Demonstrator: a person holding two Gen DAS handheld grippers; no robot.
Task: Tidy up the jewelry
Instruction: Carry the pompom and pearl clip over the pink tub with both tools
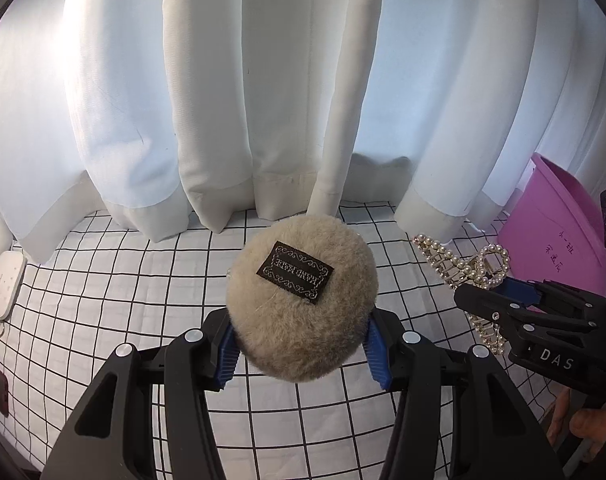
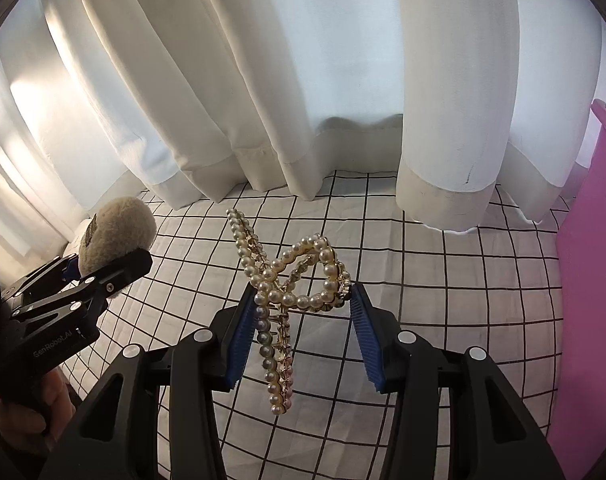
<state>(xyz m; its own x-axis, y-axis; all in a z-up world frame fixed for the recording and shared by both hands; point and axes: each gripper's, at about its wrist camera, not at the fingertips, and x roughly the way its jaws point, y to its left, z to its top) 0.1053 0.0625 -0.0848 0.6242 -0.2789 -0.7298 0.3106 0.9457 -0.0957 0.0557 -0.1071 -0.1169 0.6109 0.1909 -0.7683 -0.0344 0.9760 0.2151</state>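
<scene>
My left gripper (image 1: pixel 301 338) is shut on a round beige fluffy hair clip (image 1: pixel 301 300) with a black label, held above the grid cloth (image 1: pixel 103 320). It also shows in the right wrist view (image 2: pixel 117 232) at the left. My right gripper (image 2: pixel 301 312) is shut on a pearl claw clip (image 2: pixel 287 284), gripping its looped handles, teeth hanging down. The pearl clip also shows in the left wrist view (image 1: pixel 463 268), held in the right gripper (image 1: pixel 499 292) at the right.
A pink plastic bin (image 1: pixel 559 236) with handwriting stands at the far right, also in the right wrist view (image 2: pixel 591 288). White curtains (image 1: pixel 263 100) hang along the back edge. A white power strip (image 1: pixel 5 284) lies at the far left.
</scene>
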